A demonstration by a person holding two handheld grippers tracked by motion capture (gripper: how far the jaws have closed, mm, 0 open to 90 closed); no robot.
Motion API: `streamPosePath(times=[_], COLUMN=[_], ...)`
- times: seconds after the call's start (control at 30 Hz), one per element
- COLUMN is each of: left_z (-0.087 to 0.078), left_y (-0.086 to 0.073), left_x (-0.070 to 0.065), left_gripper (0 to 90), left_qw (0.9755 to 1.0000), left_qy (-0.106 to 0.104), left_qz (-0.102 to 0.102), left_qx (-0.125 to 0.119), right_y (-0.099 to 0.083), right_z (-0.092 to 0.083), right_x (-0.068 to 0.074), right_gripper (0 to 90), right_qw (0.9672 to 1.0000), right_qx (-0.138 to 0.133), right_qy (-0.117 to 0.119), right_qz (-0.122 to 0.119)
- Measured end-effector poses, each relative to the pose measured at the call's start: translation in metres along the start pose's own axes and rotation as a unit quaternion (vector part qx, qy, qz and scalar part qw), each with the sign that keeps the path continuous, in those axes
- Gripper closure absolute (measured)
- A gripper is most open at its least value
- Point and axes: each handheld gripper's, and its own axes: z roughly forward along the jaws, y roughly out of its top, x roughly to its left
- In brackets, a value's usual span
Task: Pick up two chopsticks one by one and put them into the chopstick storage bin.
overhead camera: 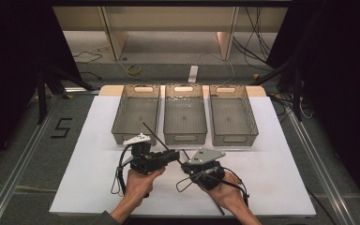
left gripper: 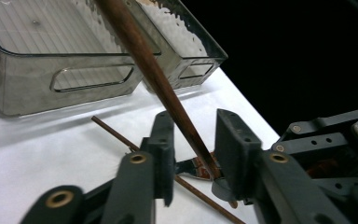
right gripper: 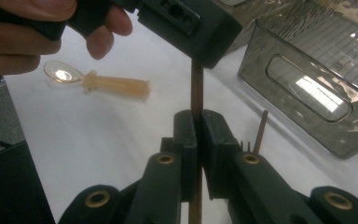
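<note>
1. White tabletop board [overhead camera: 272, 140] on grey floor, dark curtains at both sides
2. Three smoky clear plastic bins [overhead camera: 184, 117] side by side along far edge, empty
3. Right gripper [right gripper: 198, 135] clamped on brown wooden chopstick [right gripper: 196, 88] near the table's middle; left gripper [left gripper: 193, 140] jaws apart around it

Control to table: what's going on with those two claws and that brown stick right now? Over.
Right gripper shut on a brown chopstick. Left gripper open around it, pads not pressing. Second chopstick lies on the table. Nothing in the way.
</note>
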Motion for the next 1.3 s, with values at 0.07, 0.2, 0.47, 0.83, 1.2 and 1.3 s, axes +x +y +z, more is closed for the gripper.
streamPosePath(times=[0.07, 0.2, 0.47, 0.83, 1.2, 1.3], left_z=[-0.001, -0.002, -0.005, -0.027, -0.049, -0.055], left_y=[0.000, 0.001, 0.003, 0.024, 0.057, 0.073], left_x=[0.000, 0.003, 0.002, 0.009, 0.019, 0.023], left_gripper=[72.1, 76.5, 84.5, 84.6, 84.4, 84.4], left_qw=[1.0000, 0.9997, 0.9987, 0.9995, 0.9990, 0.9987], left_qy=[-0.001, -0.019, -0.048, -0.019, -0.009, 0.000], left_qz=[-0.002, -0.014, -0.016, 0.026, 0.037, 0.041], left_qx=[-0.001, -0.006, -0.002, 0.004, 0.022, 0.030], right_y=[0.000, 0.000, -0.003, -0.020, -0.045, -0.049], right_z=[0.000, -0.001, -0.002, -0.021, -0.026, -0.028], right_x=[0.000, 0.000, -0.002, -0.019, -0.025, -0.026], right_gripper=[85.1, 85.1, 74.8, 40.1, 32.6, 30.8], right_qw=[1.0000, 1.0000, 0.9996, 0.9986, 0.9955, 0.9950], right_qx=[-0.001, -0.005, -0.017, 0.020, 0.048, 0.054], right_qy=[0.001, 0.005, 0.014, 0.019, 0.019, 0.018], right_qz=[0.000, 0.004, 0.015, 0.045, 0.079, 0.082])
